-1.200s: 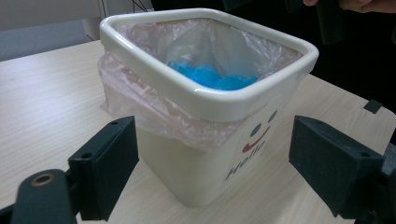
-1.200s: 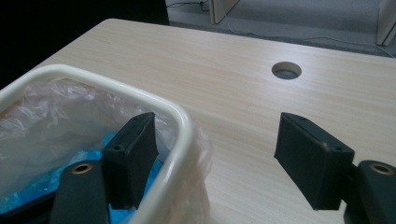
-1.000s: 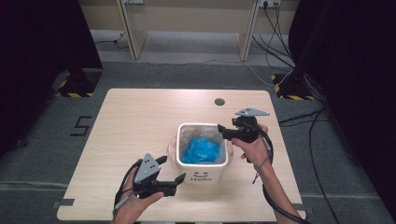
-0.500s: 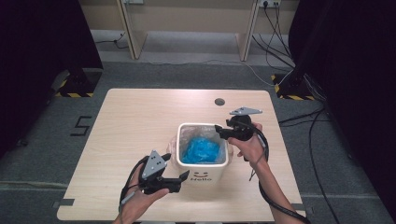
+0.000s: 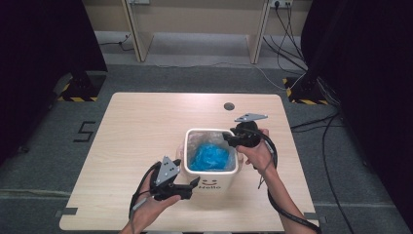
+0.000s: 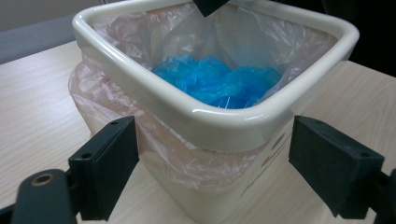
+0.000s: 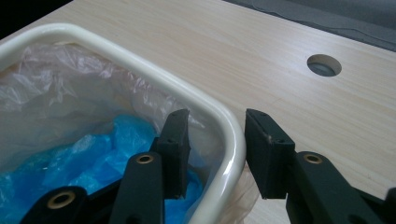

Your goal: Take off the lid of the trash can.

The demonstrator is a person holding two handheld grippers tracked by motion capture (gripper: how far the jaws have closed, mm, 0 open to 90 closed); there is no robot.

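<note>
A cream bin [image 5: 210, 130] with a clear plastic liner [image 6: 116, 107] stands on the table, with crumpled blue plastic [image 5: 210, 157] inside it. My right gripper [image 5: 229, 139] is at the bin's far right corner. In the right gripper view, the rim [image 7: 154, 79] lies between the jaws of my right gripper [image 7: 217, 140], one jaw inside the bin and one outside. The jaws have just been closing, and a small gap still shows beside the outer pad. My left gripper [image 5: 193, 188] is open at the bin's near left corner. In the left gripper view, the jaws of my left gripper [image 6: 212, 154] stand wide on either side of that corner.
The light wooden table [image 5: 136, 126] has a round cable hole [image 5: 229, 106] just behind the bin. Cables lie on the grey floor beyond the table, and dark curtains stand at both sides.
The right gripper's jaws have narrowed around the bin's rim. Both hands have barely shifted.
</note>
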